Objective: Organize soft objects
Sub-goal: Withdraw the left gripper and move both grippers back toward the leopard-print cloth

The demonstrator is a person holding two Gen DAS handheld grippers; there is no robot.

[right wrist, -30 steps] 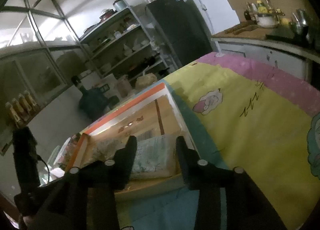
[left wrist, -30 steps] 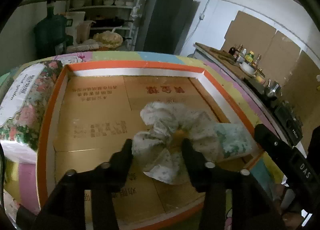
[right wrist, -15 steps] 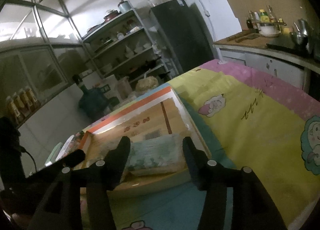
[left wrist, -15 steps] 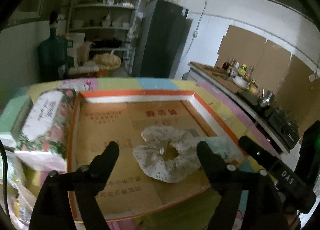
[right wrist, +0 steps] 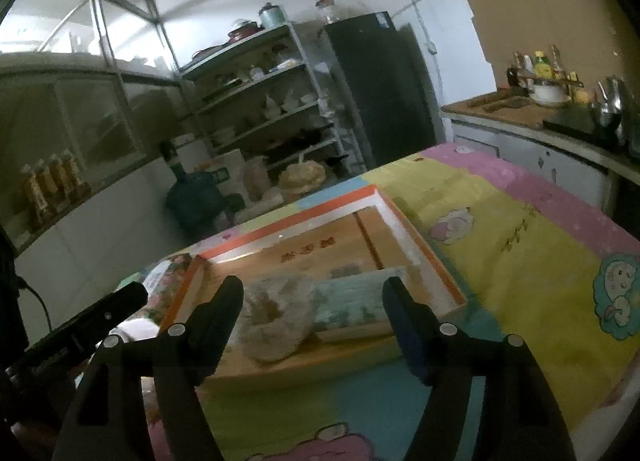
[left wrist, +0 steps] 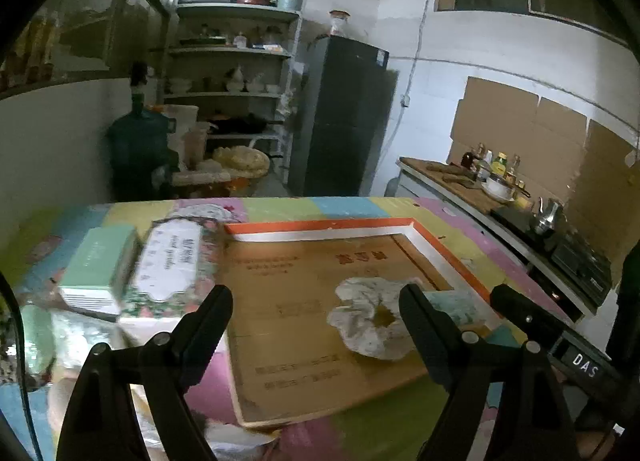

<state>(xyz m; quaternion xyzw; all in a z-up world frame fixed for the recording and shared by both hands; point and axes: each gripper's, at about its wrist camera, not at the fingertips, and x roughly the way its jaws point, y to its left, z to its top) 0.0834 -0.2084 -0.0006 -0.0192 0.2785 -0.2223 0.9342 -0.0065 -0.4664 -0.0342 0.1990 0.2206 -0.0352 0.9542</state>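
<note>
Where the scrunchie [left wrist: 370, 323] lies, the tray [left wrist: 320, 225] rim stands near.

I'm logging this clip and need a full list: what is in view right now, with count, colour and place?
scrunchie: 1, white with a yellowish centre, lying in the box, right side
folded cloth: 1, pale green, in the box beside the scrunchie, against the right wall
box: 1, shallow cardboard with an orange-and-white rim, on the table
tissue pack: 1, floral with a white label, left of the box
small carton: 1, mint green, left of the tissue pack
tablecloth: 1, pastel cartoon patches, covers the table
fridge: 1, dark, by the back wall
shelves: 1 unit, holding dishes
left gripper: black fingers opening, nothing between
right gripper: black fingers opening, nothing between
</note>
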